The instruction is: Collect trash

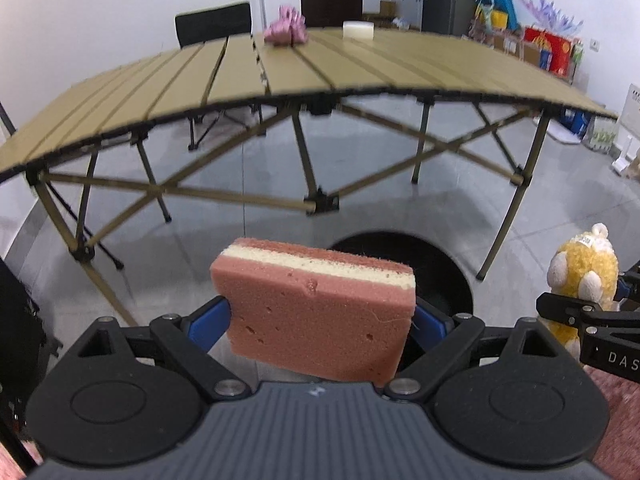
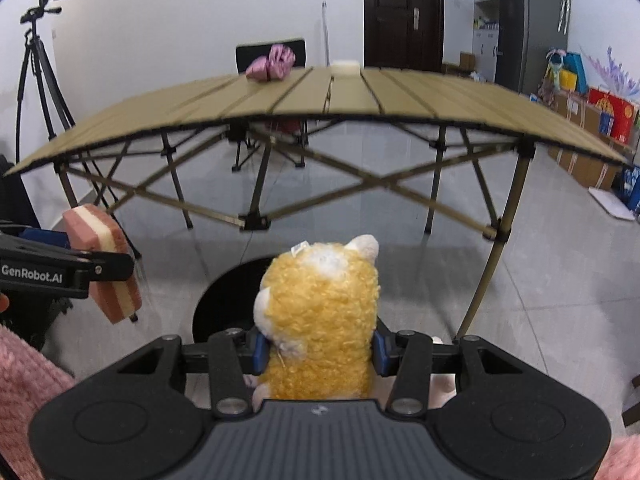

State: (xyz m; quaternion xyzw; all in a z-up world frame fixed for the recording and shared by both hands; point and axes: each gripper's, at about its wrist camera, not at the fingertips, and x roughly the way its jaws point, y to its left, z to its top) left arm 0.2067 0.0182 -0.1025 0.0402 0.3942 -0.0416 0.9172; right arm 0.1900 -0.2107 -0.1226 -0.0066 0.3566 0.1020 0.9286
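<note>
My left gripper [image 1: 320, 320] is shut on a pink sponge [image 1: 316, 312] with a cream layer, held in the air in front of the table. The sponge also shows in the right wrist view [image 2: 104, 264]. My right gripper [image 2: 318, 350] is shut on a yellow plush toy [image 2: 320, 320], held beside the left one; the toy shows at the right edge of the left wrist view [image 1: 584, 280]. A round black bin opening lies on the floor below both grippers [image 1: 436, 268] [image 2: 228, 296]. A crumpled pink wrapper [image 1: 286, 30] [image 2: 270, 64] and a white block [image 1: 358, 29] [image 2: 344, 67] lie on the table's far side.
The tan slatted folding table [image 1: 360, 68] [image 2: 400, 96] stands ahead on crossed legs. A black chair [image 1: 214, 24] is behind it. A tripod [image 2: 36, 60] stands at the left. Boxes and colourful bags [image 2: 592, 120] line the right wall. The floor is grey tile.
</note>
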